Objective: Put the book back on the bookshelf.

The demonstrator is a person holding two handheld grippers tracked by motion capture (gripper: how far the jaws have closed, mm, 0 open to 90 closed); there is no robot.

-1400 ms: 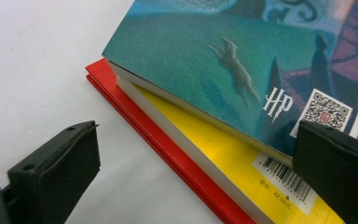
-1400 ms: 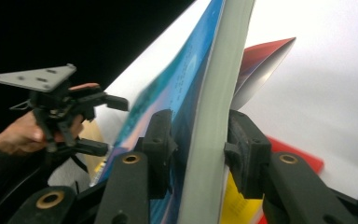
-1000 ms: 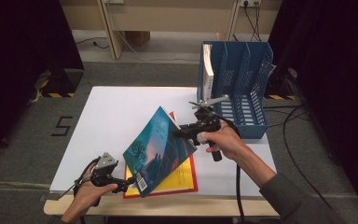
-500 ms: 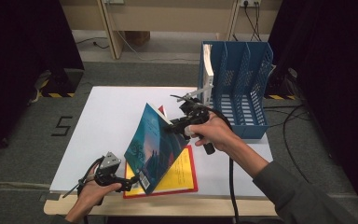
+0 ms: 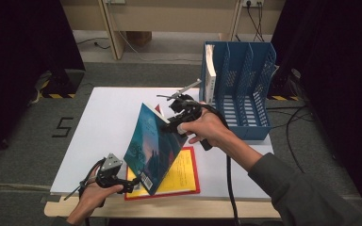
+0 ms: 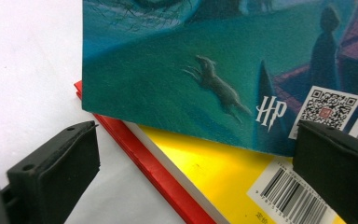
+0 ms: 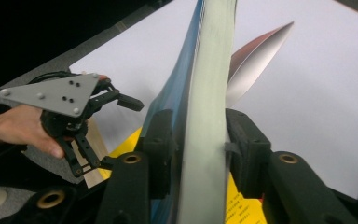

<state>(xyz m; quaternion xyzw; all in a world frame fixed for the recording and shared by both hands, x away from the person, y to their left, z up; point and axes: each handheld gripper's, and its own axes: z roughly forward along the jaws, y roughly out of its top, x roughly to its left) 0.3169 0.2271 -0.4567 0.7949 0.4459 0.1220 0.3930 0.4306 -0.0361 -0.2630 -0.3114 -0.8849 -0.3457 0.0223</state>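
The right gripper (image 5: pixel 173 123) is clamped on the top edge of the teal book (image 5: pixel 154 147), one pad on each cover, and tilts it up off the yellow book (image 5: pixel 185 173) on the table (image 5: pixel 113 113). Keep the clamp square on the page block so the loose cover does not peel away; pivot on the lower edge. The right forearm reaches in from the lower right, wrist bent down. The left gripper (image 5: pixel 129 184) stands open at the lower corner, jaws either side of it, hand low at the near table edge. The blue file rack (image 5: pixel 245 84) stands just behind.
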